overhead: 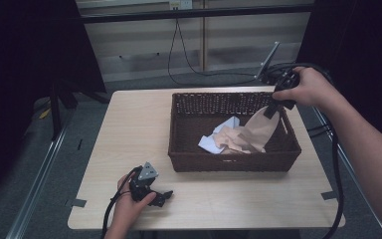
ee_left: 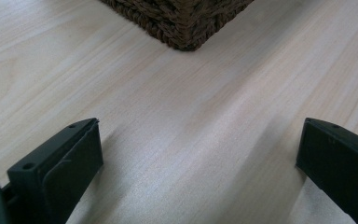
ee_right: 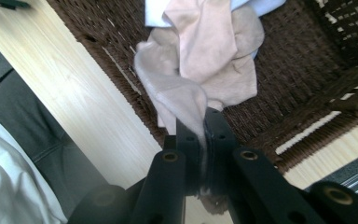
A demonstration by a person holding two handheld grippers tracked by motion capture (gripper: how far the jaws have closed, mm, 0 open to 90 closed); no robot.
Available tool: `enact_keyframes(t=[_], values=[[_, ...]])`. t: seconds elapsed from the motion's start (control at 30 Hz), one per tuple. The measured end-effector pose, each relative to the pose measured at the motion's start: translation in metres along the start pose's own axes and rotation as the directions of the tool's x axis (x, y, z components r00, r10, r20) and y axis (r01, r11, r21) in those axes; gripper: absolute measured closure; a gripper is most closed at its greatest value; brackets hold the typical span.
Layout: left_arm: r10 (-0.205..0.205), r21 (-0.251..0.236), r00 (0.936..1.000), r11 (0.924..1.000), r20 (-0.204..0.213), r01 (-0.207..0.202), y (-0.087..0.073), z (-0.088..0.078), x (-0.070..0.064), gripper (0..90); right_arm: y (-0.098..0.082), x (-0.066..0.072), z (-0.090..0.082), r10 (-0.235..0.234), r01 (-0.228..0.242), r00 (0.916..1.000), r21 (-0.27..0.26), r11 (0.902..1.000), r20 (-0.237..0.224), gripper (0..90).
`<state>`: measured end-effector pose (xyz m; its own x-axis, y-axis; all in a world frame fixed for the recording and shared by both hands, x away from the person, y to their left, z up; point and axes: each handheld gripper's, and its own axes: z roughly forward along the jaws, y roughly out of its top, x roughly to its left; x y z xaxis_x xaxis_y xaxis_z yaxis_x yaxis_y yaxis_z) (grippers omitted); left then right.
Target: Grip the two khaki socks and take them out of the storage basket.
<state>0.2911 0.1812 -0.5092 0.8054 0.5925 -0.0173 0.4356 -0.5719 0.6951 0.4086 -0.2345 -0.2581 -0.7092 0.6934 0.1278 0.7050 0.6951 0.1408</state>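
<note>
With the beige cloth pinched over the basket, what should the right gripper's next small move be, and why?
Probably lift a little higher. The right gripper is shut on the beige cloth, but its lower end trails on the pile inside the wicker basket. The left gripper rests open on the table.

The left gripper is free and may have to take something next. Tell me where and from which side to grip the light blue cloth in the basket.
Grip the light blue cloth at its bare corner that pokes out on the left, clear of the beige cloth that overlaps the rest. Come straight down from above: the basket walls probably block any sideways approach.
</note>
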Motion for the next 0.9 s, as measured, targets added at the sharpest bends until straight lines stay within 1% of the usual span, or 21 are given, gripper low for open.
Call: enact_keyframes(t=[0.03, 0.1, 0.13, 0.17, 0.2, 0.23, 0.27, 0.3, 0.33, 0.37, 0.4, 0.43, 0.5, 0.53, 0.57, 0.63, 0.67, 0.77, 0.83, 0.87, 0.9], values=[[0.000, 0.000, 1.0000, 1.0000, 0.000, 0.000, 0.000, 0.000, 0.000, 0.0, 0.000, 0.002, -0.011, 0.005, -0.005, 1.0000, -0.002, 1.0000, 0.008, 87.1], [0.001, 0.000, 1.0000, 1.0000, -0.001, -0.001, 0.000, 0.000, 0.000, 0.0, 0.000, 0.003, -0.014, 0.006, -0.006, 1.0000, -0.007, 1.0000, 0.006, 87.0], [0.001, 0.000, 1.0000, 1.0000, -0.001, -0.001, 0.000, 0.000, 0.000, 0.0, -0.001, 0.004, -0.024, 0.000, 0.000, 0.9999, -0.006, 1.0000, 0.015, 87.0], [0.001, 0.000, 1.0000, 1.0000, 0.000, -0.001, 0.000, 0.000, 0.000, 0.0, -0.001, 0.006, -0.028, 0.013, -0.014, 0.9998, 0.003, 0.9999, 0.017, 87.0], [0.001, 0.000, 1.0000, 1.0000, 0.000, -0.001, 0.000, 0.000, 0.000, 0.0, -0.001, 0.006, -0.028, 0.013, -0.014, 0.9998, 0.003, 0.9999, 0.017, 87.0], [0.005, 0.008, 1.0000, 1.0000, 0.003, -0.005, 0.000, 0.000, 0.000, 0.0, -0.002, 0.007, -0.035, 0.013, -0.013, 0.9996, 0.005, 0.9999, 0.024, 87.0], [0.005, 0.008, 1.0000, 1.0000, 0.003, -0.005, 0.000, 0.000, 0.000, 0.0, -0.002, 0.007, -0.035, 0.013, -0.013, 0.9996, 0.005, 0.9999, 0.024, 87.0], [0.004, 0.008, 1.0000, 1.0000, 0.003, -0.004, 0.000, 0.000, 0.000, 0.0, -0.003, 0.007, -0.042, 0.015, -0.015, 0.9996, -0.011, 0.9998, 0.025, 87.0], [0.003, 0.007, 1.0000, 1.0000, 0.003, -0.003, 0.000, 0.000, 0.000, 0.0, -0.003, 0.007, -0.042, 0.015, -0.015, 0.9996, -0.011, 0.9998, 0.025, 87.0], [0.004, 0.007, 1.0000, 1.0000, 0.003, -0.004, 0.000, 0.000, 0.000, 0.0, -0.003, 0.007, -0.049, 0.014, -0.014, 0.9995, -0.011, 0.9998, 0.028, 87.1], [0.003, 0.007, 1.0000, 1.0000, 0.003, -0.003, 0.000, 0.000, 0.000, 0.0, -0.003, 0.007, -0.049, 0.014, -0.014, 0.9995, -0.011, 0.9998, 0.028, 87.0], [0.003, 0.007, 1.0000, 1.0000, 0.003, -0.003, 0.000, 0.000, 0.000, 0.0, -0.003, 0.009, -0.053, 0.024, -0.023, 0.9993, -0.012, 0.9997, 0.031, 87.0], [0.003, 0.007, 1.0000, 1.0000, 0.003, -0.003, 0.000, 0.000, 0.000, 0.0, -0.003, 0.012, -0.062, 0.017, -0.017, 0.9994, -0.016, 0.9997, 0.031, 87.0], [0.003, 0.007, 1.0000, 1.0000, 0.004, -0.003, 0.000, 0.000, 0.000, 0.0, -0.003, 0.012, -0.062, 0.017, -0.017, 0.9994, -0.016, 0.9997, 0.031, 87.0], [0.003, 0.007, 1.0000, 1.0000, 0.004, -0.003, 0.000, 0.000, 0.000, 0.0, -0.003, 0.013, -0.066, 0.000, 0.001, 0.9993, -0.009, 1.0000, 0.038, 87.0], [0.004, 0.007, 1.0000, 1.0000, 0.003, -0.004, 0.000, 0.000, 0.000, 0.0, -0.003, 0.015, -0.067, 0.007, -0.006, 0.9994, -0.014, 0.9999, 0.033, 87.0], [0.003, 0.007, 1.0000, 1.0000, 0.003, -0.003, 0.000, 0.000, 0.000, 0.0, -0.004, 0.017, -0.069, 0.001, 0.000, 0.9995, -0.013, 0.9999, 0.032, 87.0], [0.004, 0.007, 1.0000, 1.0000, 0.003, -0.004, 0.000, 0.000, 0.000, 0.0, -0.005, 0.019, -0.072, -0.009, 0.009, 0.9995, -0.007, 0.9999, 0.032, 87.0], [0.003, 0.007, 1.0000, 1.0000, 0.003, -0.003, 0.000, 0.000, 0.000, 0.0, -0.008, 0.021, -0.074, -0.014, 0.015, 0.9997, -0.027, 0.9995, 0.017, 87.0], [0.003, 0.007, 1.0000, 1.0000, 0.004, -0.003, 0.000, 0.000, 0.000, 0.0, -0.008, 0.022, -0.077, -0.020, 0.020, 0.9996, -0.022, 0.9995, 0.018, 87.0], [0.004, 0.007, 1.0000, 1.0000, 0.003, -0.004, 0.000, 0.000, 0.000, 0.0, -0.011, 0.024, -0.081, -0.020, 0.020, 0.9997, -0.029, 0.9994, 0.015, 87.0]])
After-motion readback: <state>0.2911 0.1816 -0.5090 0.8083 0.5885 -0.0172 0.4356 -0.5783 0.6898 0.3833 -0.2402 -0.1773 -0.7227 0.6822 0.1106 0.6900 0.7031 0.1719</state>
